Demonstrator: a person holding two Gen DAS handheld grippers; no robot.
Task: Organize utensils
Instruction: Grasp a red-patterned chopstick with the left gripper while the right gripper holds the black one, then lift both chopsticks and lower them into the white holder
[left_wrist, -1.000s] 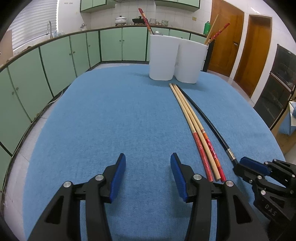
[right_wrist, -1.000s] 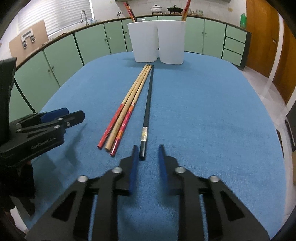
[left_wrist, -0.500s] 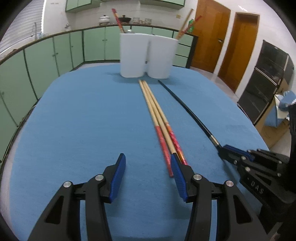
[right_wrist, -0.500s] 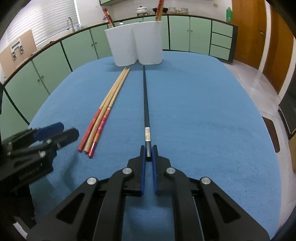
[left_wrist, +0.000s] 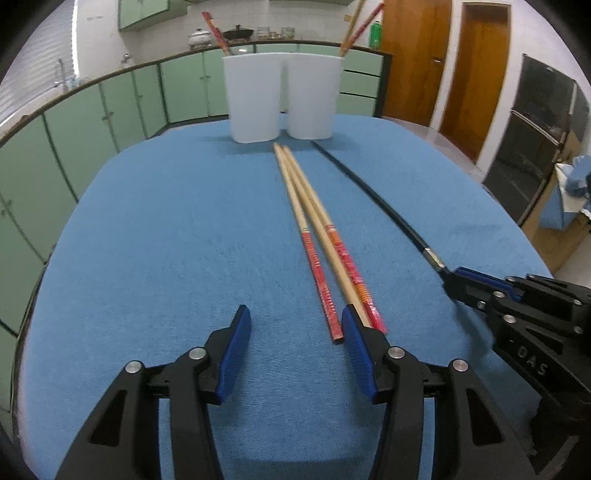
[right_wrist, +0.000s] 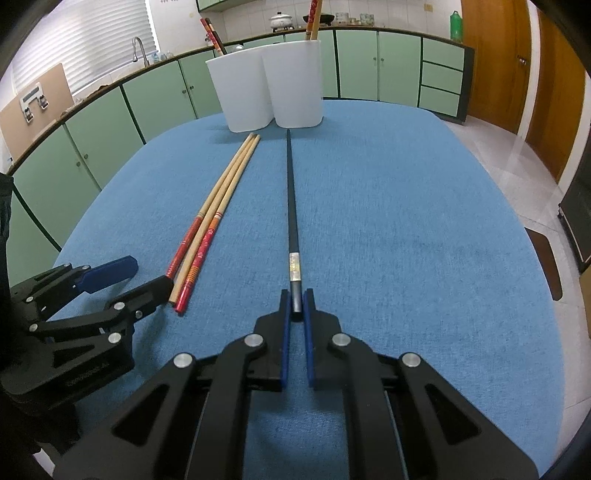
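Cloth: a blue, finely woven tablecloth (left_wrist: 155, 236) covers the rounded table.
Holders: two smooth white plastic utensil holders (right_wrist: 266, 88) stand touching at the far edge, chopsticks leaning out of each.
Black chopstick: the black chopstick (right_wrist: 291, 206) is slim, tapered and glossy, with a silver band near its butt; it lies pointing at the holders.
Bamboo chopsticks: three bamboo chopsticks (left_wrist: 317, 236), pale with red printed ends, lie side by side left of it.
Right gripper: the right gripper (right_wrist: 296, 306) is clamped on the black butt end.
Left gripper: the left gripper (left_wrist: 295, 332) is spread wide, its right pad beside the red ends.
Change: a second ago the right jaws were parted; the left gripper has moved toward the bamboo ends.
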